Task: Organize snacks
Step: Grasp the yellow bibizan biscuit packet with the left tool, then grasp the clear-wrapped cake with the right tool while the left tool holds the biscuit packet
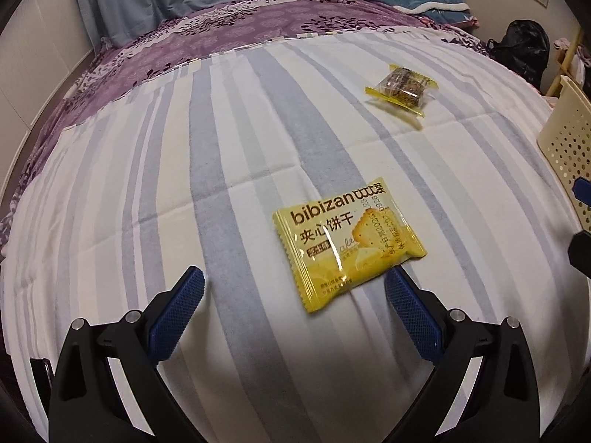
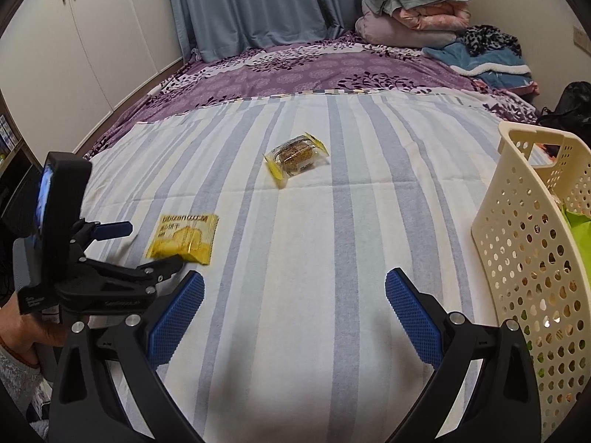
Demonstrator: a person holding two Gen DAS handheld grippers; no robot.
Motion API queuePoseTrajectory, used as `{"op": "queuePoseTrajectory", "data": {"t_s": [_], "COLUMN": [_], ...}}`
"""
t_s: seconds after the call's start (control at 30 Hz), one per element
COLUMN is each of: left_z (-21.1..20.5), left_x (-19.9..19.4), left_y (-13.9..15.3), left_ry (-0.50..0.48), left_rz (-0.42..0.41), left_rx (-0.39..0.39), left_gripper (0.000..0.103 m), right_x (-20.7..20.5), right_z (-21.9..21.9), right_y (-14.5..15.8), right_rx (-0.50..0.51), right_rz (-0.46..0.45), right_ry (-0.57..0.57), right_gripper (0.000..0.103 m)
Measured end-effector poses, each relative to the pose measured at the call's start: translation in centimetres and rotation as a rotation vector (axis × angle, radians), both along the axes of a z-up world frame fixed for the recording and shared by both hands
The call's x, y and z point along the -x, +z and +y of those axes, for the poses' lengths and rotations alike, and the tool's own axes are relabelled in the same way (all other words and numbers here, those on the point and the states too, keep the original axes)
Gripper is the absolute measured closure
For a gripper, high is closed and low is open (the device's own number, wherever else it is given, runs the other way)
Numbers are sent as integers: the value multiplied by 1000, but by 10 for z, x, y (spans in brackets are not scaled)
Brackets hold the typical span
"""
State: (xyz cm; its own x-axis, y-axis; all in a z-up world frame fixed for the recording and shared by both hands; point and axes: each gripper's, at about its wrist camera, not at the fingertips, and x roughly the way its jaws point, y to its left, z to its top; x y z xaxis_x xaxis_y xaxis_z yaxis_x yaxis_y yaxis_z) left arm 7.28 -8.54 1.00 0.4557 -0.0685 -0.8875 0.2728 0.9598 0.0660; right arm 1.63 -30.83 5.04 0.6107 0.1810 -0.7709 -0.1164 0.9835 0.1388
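While both tools gape empty, the glossy yellow "bibizan" biscuit packet (image 1: 347,245) lies flat, unopened.

Open striped bedsheet (image 2: 295,258) is left between the yellow biscuit packet (image 1: 347,243) and the clear-wrapped snack (image 2: 295,155), which lie well apart. The right edge is blocked by the perforated cream basket (image 2: 532,258). Folded bedding (image 2: 417,11) is piled at the bed's far end.
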Motion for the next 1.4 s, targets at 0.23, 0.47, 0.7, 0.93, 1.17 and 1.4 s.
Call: {"op": "queuePoseTrajectory", "data": {"t_s": [0.23, 0.47, 0.7, 0.93, 1.17, 1.4], "left_z": [-10, -13, 2, 12, 32, 60], "left_x": [-27, -57, -54, -51, -51, -46], "left_y": [0, 0, -7, 1, 5, 14], "left_ry": [-8, 4, 49, 63, 114, 174], "left_rz": [-18, -31, -23, -52, -71, -92], "left_rx": [-2, 4, 83, 154, 178, 196], "left_gripper": [3, 3, 10, 52, 54, 54], "right_x": [-5, -12, -23, -37, -59, -103], "right_z": [-3, -5, -7, -1, 0, 3], "right_y": [-6, -11, -17, -20, -27, -34], "right_rx": [-2, -9, -26, -31, -59, -104], "right_rz": [18, 31, 53, 59, 88, 107], "right_ry": [-14, -16, -30, -14, -27, -53], "right_gripper": [5, 5, 5, 5, 5, 5]}}
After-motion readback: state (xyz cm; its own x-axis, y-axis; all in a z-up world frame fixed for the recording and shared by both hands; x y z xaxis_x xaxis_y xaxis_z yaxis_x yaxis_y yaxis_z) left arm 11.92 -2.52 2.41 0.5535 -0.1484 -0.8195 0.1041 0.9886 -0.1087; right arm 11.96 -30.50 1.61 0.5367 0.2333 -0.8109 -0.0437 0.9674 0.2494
